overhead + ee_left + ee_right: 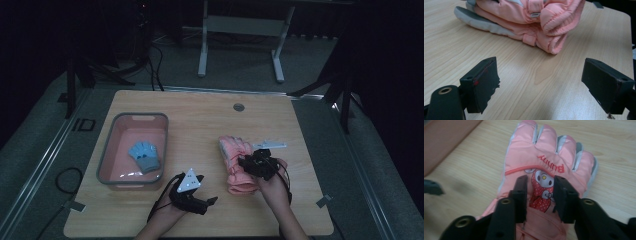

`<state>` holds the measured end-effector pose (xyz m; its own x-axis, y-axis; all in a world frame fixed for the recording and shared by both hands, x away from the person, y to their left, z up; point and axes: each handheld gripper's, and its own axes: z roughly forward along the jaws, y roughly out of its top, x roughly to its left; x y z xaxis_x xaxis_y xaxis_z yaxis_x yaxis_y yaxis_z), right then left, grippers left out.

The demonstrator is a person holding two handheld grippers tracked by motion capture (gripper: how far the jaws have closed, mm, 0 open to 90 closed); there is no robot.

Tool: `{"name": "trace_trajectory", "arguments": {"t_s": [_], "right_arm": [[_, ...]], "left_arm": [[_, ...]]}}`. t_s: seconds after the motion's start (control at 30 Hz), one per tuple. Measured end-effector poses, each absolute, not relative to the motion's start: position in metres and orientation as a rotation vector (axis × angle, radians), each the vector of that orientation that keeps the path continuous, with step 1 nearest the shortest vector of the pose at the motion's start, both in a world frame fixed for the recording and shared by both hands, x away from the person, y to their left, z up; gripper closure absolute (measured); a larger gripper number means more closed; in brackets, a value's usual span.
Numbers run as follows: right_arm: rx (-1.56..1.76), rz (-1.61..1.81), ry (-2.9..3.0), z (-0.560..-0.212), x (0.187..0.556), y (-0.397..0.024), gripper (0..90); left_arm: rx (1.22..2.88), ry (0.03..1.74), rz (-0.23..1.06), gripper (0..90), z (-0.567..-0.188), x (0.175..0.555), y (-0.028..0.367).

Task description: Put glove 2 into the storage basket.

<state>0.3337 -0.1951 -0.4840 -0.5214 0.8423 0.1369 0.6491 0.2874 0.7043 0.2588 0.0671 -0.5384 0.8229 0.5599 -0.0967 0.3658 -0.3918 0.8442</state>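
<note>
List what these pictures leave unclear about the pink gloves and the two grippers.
- Right gripper: whether its pads press the pink glove or hover; the jaws cover that spot.
- Pink gloves, high view: the right gripper covers part.
- Glove stack, left gripper view: top cut off by the edge.

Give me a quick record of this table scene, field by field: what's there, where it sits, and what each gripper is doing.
surface: wooden table
pink gloves: stacked right of centre
tub: pink, grey rim, at left
tub contents: blue-grey glove
right gripper: over the top pink glove, jaws a little apart above its cartoon patch
left gripper: low over bare wood near the front edge, jaws wide, nothing between them
</note>
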Motion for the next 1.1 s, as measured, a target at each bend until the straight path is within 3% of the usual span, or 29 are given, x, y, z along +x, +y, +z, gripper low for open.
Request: {"name": "trace_trajectory", "arguments": {"t_s": [0.1, 0.13, 0.2, 0.33, 0.73, 0.83, 0.87, 0.9, 0.97, 1.0, 1.1], "right_arm": [[1.374, 1.087, 2.281, -0.48, 0.333, -0.199, 56.3], [1.334, 1.126, 2.241, -0.471, 0.33, -0.205, 43.4], [1.328, 1.159, 2.216, -0.462, 0.329, -0.211, 26.4], [1.248, 1.213, 2.253, -0.447, 0.328, -0.228, 13.0], [1.22, 1.221, 2.292, -0.454, 0.341, -0.247, 10.6], [1.227, 1.211, 2.301, -0.459, 0.344, -0.246, 11.0], [1.223, 1.196, 2.299, -0.46, 0.345, -0.247, 19.3], [1.217, 1.19, 2.291, -0.462, 0.345, -0.247, 33.1], [1.225, 1.174, 2.304, -0.464, 0.347, -0.249, 47.9], [1.234, 1.175, 2.31, -0.465, 0.348, -0.25, 53.2], [1.245, 1.205, 2.334, -0.468, 0.349, -0.249, 57.6]], "left_arm": [[2.013, 0.707, 0.247, 14.1, -0.532, 0.259, 0.066], [2.008, 0.711, 0.242, 14.1, -0.528, 0.259, 0.066], [1.993, 0.718, 0.243, 14.2, -0.52, 0.258, 0.064], [1.974, 0.721, 0.211, 14.2, -0.503, 0.262, 0.059], [2.001, 0.759, 0.238, 15.5, -0.461, 0.313, 0.015], [2.011, 0.775, 0.235, 17.9, -0.46, 0.323, 0.005], [2.016, 0.778, 0.234, 21.8, -0.46, 0.326, 0.002], [2.022, 0.779, 0.253, 24.7, -0.461, 0.327, -0.001], [2.034, 0.783, 0.261, 32.2, -0.463, 0.33, -0.006], [2.045, 0.784, 0.266, 35.8, -0.464, 0.331, -0.009], [2.085, 0.816, 0.273, 42.1, -0.472, 0.335, -0.017]]}}
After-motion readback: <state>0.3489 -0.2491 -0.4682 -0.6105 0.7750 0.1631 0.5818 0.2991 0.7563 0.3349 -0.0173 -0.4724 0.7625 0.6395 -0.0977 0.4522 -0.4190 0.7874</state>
